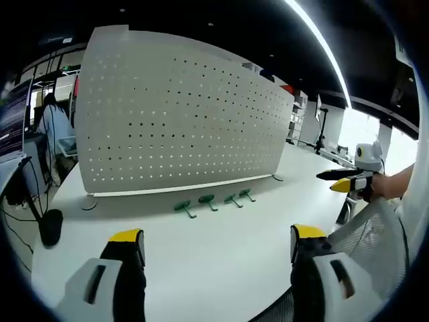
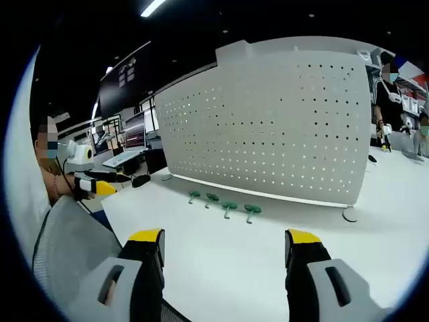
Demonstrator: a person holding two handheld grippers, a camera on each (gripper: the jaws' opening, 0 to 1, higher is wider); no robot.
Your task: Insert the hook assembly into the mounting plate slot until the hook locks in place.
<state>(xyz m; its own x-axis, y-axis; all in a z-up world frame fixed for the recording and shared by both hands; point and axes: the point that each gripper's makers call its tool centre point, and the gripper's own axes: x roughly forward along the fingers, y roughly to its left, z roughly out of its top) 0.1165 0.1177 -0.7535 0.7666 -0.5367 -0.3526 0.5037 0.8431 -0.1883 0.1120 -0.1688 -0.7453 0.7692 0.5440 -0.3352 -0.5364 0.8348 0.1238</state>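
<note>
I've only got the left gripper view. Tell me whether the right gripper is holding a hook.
Observer: No. In the right gripper view, the right gripper is open, with nothing between its jaws.
Operator: Report what's beyond the pegboard's end on that side.
Observer: A person in dark clothes stands past the pegboard, at the far side of the white table.

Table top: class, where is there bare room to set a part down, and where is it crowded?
The white table is bare between the row of four green hooks and the left tool, both tools open. In the right gripper view, bare table also lies right of the hooks. It is crowded along the pegboard foot, where the hooks lie, and by the black object at the table's edge.
</note>
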